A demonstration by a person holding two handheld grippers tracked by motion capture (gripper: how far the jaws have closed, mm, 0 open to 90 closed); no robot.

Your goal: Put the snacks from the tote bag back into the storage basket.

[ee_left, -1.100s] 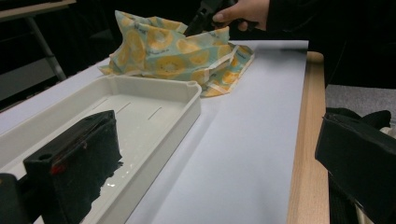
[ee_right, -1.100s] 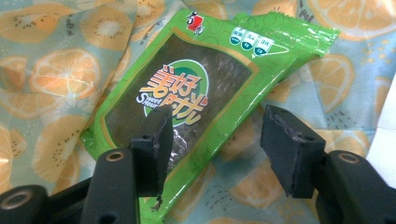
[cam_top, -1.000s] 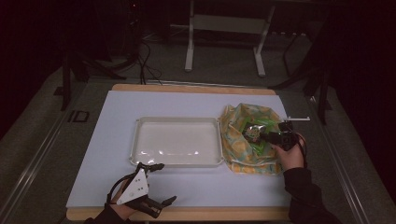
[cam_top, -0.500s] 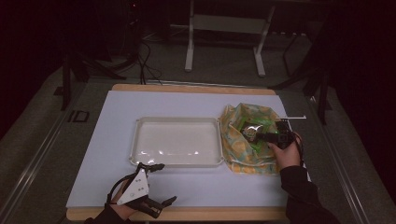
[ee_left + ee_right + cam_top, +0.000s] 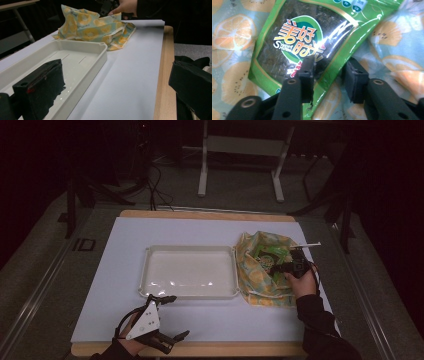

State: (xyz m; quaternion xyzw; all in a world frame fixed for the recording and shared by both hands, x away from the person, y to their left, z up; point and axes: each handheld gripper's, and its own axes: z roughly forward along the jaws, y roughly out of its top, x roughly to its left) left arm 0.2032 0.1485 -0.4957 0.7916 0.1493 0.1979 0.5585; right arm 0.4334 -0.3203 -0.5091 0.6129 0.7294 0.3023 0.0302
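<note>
I reach right tongs (image 5: 328, 75) into floppy fruit-print cloth bag (image 5: 260, 270) at right of surface (image 5: 200, 325). Jaws just closing, half shut around edge of shiny green snack packet (image 5: 312, 37), not yet pinching. Next: squeeze, lift slippery packet to hard white tray (image 5: 190, 270). Left tongs (image 5: 167, 317) wide open, empty.

The right tool (image 5: 286, 268) now sits a little deeper in the mouth of the orange-print cloth bag (image 5: 260, 282) than a second ago. Its jaws have just been closing, with the lower edge of the green snack packet (image 5: 304, 47) between them and a gap left on one side.
</note>
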